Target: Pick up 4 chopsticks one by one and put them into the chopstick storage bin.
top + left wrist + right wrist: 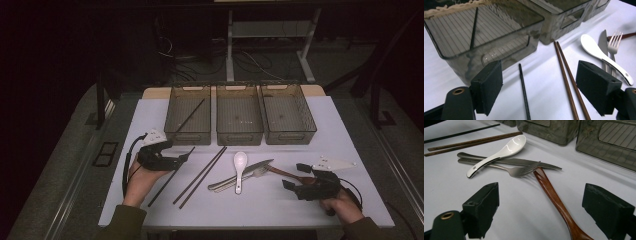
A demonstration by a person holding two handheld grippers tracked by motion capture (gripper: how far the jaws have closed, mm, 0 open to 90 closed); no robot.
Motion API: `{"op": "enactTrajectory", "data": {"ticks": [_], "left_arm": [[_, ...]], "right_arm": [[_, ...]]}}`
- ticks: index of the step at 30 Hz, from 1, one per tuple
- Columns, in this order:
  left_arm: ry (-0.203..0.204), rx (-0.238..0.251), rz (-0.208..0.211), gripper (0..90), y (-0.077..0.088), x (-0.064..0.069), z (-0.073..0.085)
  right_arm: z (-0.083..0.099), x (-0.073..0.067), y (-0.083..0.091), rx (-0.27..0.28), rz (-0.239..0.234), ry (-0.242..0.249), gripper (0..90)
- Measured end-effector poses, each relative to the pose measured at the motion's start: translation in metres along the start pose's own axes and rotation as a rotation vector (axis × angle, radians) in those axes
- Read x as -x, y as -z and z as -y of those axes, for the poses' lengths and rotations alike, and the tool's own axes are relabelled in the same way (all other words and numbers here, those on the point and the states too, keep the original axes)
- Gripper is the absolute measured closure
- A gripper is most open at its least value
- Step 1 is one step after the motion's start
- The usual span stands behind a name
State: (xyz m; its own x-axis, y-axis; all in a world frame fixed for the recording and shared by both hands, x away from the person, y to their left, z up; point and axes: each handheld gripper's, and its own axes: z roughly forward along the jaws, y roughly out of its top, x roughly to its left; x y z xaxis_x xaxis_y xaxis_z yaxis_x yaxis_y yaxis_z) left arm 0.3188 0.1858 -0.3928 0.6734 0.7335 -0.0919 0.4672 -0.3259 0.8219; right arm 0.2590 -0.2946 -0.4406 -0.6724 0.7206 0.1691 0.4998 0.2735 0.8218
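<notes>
Left claw (186, 157): jaws spread, nothing between the pads; held low over the counter (150, 130), pointing toward the middle of it.
Black chopstick (524, 91): lies flat on the counter in the gap between the left claw's jaws, nearer the left pad, touching neither.
Brown chopstick pair (567, 80): just beyond the black one on the side of the right pad, the two sticks side by side and touching along their length; far ends point at the bins.
Left bin (188, 115): straight ahead of the left claw, smoked clear plastic; a second black chopstick (190, 116) leans slantwise inside it.
Middle bin (239, 114) and right bin (288, 113): in a row past the left bin, walls close together.
Right claw (292, 176): jaws spread, pinching nothing; rests low near the counter's right front part, pointing toward the left claw.
Wooden spoon (554, 197): handle runs up between the right claw's jaws, clear of both pads; its far end reaches the fork's tines.
Fork (519, 171): just past the wooden spoon's far end, crossing over the knife.
Knife (519, 162): under the fork, blade tip toward the bins.
White spoon (499, 153): lies on top of the knife and fork handles, bowl toward the bins.
Hands: a hand (142, 180) under the left claw, a hand (342, 205) behind the right claw, both with olive sleeves.
</notes>
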Motion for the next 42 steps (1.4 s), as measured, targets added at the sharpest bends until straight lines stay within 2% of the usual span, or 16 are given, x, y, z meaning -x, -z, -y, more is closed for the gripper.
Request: {"op": "enactTrajectory", "data": {"ticks": [8, 15, 23, 26, 29, 32, 38, 42], "left_arm": [[-0.001, 0.009, -0.016, 18.4, 0.011, 0.006, 0.015], [0.001, -0.001, -0.037, 15.7, 0.018, 0.010, 0.034], [0.033, 0.004, -0.062, 15.9, 0.024, 0.014, 0.056], [0.019, -0.016, -0.075, 16.7, 0.024, 0.015, 0.060], [0.009, -0.041, -0.081, 20.6, 0.020, 0.014, 0.063], [0.018, -0.069, -0.082, 26.7, 0.017, 0.012, 0.065], [0.045, -0.085, -0.071, 45.6, 0.016, 0.009, 0.067], [0.050, -0.100, -0.068, 55.9, 0.015, 0.009, 0.066]], "right_arm": [[0.000, 0.000, 0.000, -0.001, -0.001, -0.002, 13.8], [0.000, -0.001, 0.000, 0.003, -0.001, -0.005, 13.8], [0.000, -0.001, -0.001, 0.002, 0.000, 0.000, 13.9], [0.000, -0.002, -0.001, 0.001, 0.000, 0.000, 13.8], [0.000, -0.002, -0.001, -0.001, -0.002, 0.001, 13.8], [0.000, -0.003, -0.001, -0.004, -0.002, 0.003, 13.8], [0.000, -0.003, -0.002, -0.004, -0.003, 0.006, 13.8], [0.000, -0.003, -0.002, -0.004, -0.004, 0.007, 13.9]]}}
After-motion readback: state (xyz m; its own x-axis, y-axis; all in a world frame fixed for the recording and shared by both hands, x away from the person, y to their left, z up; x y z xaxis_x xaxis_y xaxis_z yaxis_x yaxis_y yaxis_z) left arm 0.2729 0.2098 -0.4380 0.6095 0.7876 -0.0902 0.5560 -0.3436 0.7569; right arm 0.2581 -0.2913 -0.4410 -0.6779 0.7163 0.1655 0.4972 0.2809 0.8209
